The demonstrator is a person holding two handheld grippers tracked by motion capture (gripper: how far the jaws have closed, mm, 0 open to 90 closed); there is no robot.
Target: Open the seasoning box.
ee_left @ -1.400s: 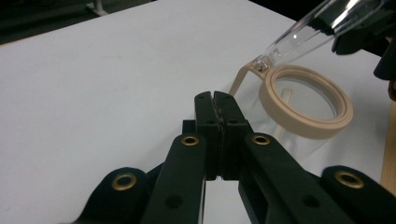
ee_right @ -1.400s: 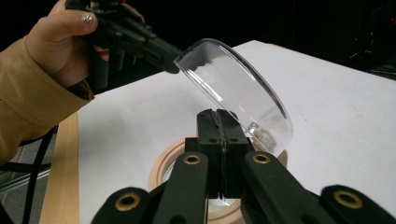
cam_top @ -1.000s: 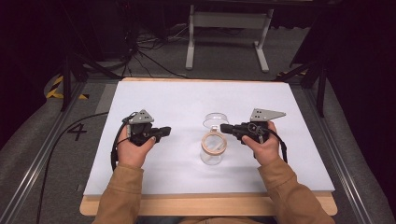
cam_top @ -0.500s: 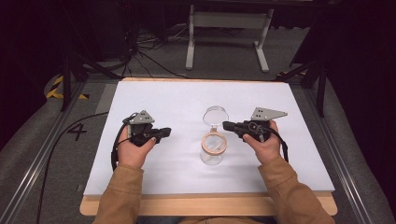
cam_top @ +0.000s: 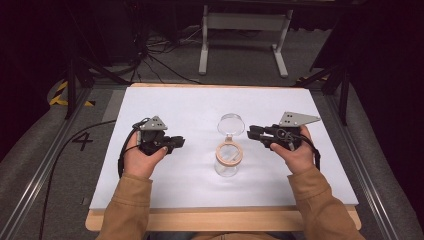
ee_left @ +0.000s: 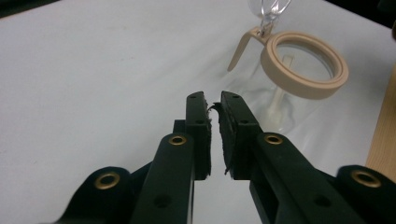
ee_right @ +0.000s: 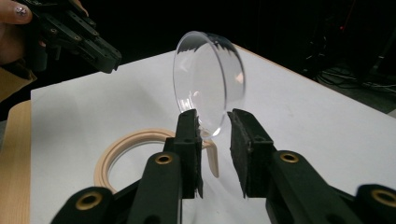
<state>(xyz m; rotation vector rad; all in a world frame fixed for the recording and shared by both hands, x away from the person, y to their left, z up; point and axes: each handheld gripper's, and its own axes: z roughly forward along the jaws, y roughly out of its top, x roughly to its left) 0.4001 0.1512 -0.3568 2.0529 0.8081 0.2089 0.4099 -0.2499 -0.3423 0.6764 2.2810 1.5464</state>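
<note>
A clear glass jar (cam_top: 227,167) with a beige seal ring (cam_top: 229,153) stands mid-table, its hinged glass lid (cam_top: 231,123) swung open behind it. My right gripper (cam_top: 250,132) hovers just right of the lid, pointing left, jaws a little apart and holding nothing. In the right gripper view the lid (ee_right: 208,88) rises just beyond my right gripper (ee_right: 215,116), above the ring (ee_right: 121,149). My left gripper (cam_top: 181,142) rests left of the jar with its jaws closed on nothing. In the left gripper view, my left gripper (ee_left: 213,100) points toward the ring (ee_left: 303,65).
The white tabletop (cam_top: 200,105) has a wooden front edge (cam_top: 220,220). Metal rails run along both sides. A stand's legs (cam_top: 242,30) and cables lie on the dark floor behind. The left gripper (ee_right: 109,58) appears at the upper left of the right gripper view.
My right gripper has drifted slightly to the right, away from the jar. The left gripper and the jar have stayed put.
</note>
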